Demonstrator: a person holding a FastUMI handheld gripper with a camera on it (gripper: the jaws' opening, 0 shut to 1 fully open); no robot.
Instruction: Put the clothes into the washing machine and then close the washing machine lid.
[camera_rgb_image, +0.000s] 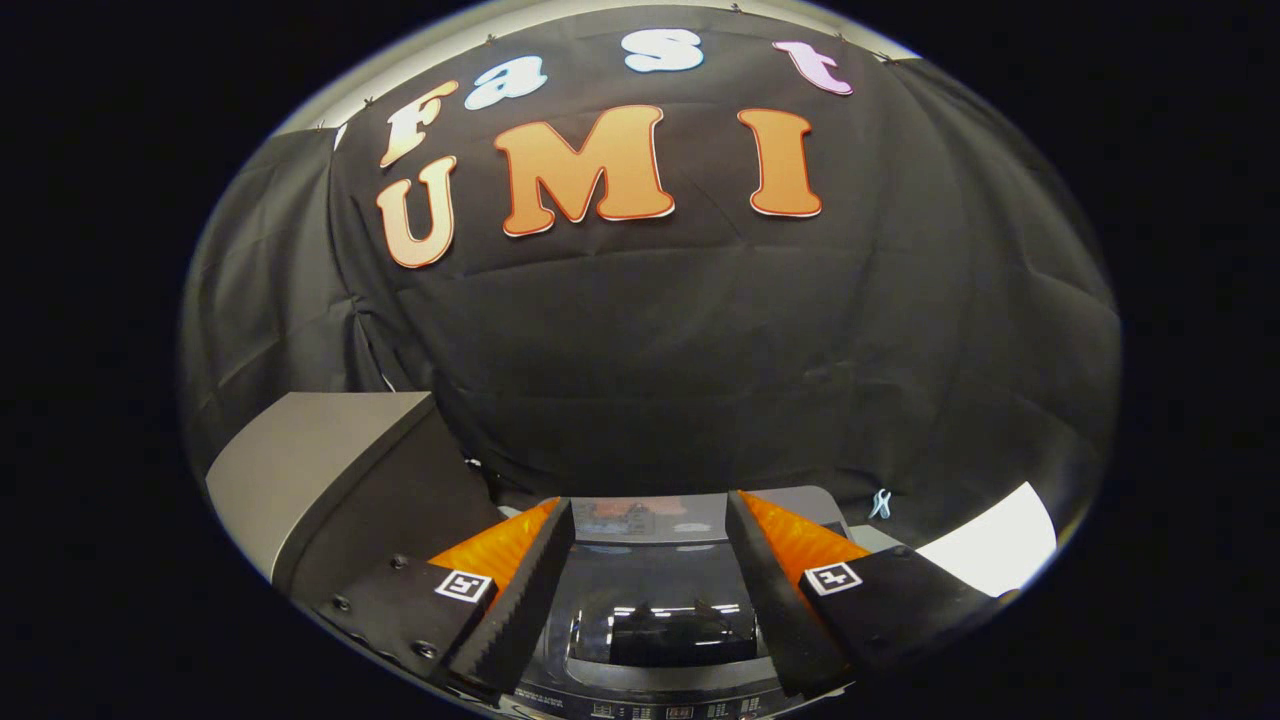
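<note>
The washing machine (660, 600) lies just below and ahead of my gripper (650, 590), between its two fingers. Its lid looks shut: a dark, glossy glass pane with a curved grey rim, reflecting the lights. A control strip with small marks is at the near edge. My gripper is spread wide and holds nothing. The fingers (525, 590) are black with a toothed inner face and ribbed orange backing. I see no clothes here. I judge that the gripper could slip on the smooth lid because there is little to catch. To the left stands a grey box (310, 460) with flat matte faces, which I could knock if I swing wide.
</note>
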